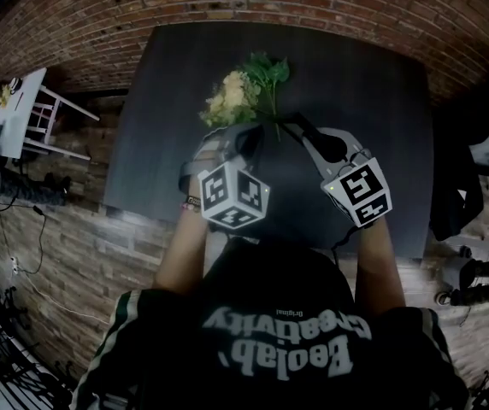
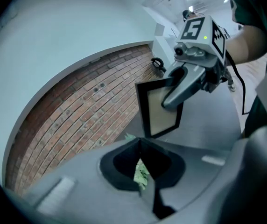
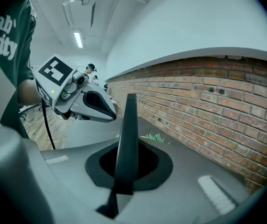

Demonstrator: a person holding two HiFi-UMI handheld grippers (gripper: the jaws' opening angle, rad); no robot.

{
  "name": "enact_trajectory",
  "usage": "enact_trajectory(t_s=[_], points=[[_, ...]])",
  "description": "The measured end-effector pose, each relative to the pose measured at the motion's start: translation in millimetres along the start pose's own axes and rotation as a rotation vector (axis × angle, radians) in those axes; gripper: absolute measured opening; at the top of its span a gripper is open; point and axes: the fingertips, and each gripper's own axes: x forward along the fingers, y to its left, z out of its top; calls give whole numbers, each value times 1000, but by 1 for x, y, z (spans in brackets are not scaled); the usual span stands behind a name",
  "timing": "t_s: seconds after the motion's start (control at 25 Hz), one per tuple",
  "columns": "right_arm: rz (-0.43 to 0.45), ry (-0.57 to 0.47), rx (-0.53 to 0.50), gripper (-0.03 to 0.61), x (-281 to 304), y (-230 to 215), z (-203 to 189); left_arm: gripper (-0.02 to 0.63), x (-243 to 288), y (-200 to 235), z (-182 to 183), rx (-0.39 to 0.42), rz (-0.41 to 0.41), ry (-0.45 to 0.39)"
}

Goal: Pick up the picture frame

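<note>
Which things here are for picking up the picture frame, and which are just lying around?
For the job: picture frame, gripped by the right hand-held gripper.
Just lying about: flowers on the dark table.

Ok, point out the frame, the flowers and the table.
frame [image 2: 156, 118]: left gripper view, its pale centre panel.
flowers [image 1: 227, 99]: head view, the pale blooms.
table [image 1: 364, 101]: head view, bare dark top.

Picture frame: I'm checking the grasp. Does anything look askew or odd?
Nothing looks damaged or spilled. The picture frame hangs tilted, one corner lowest. The right gripper is clamped on its upper edge, and the left gripper is closed at that low corner. Flowers lie on the table.
</note>
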Motion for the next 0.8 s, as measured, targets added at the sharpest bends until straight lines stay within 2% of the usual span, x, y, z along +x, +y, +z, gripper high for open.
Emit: enact_trajectory(t_s=[0.48, 0.8], points=[[-100, -136, -21, 15, -33, -17, 55, 3, -14, 17, 19, -2, 43, -51], [-128, -212, -50, 15, -49, -19, 77, 3, -25, 27, 36, 2, 67, -102]])
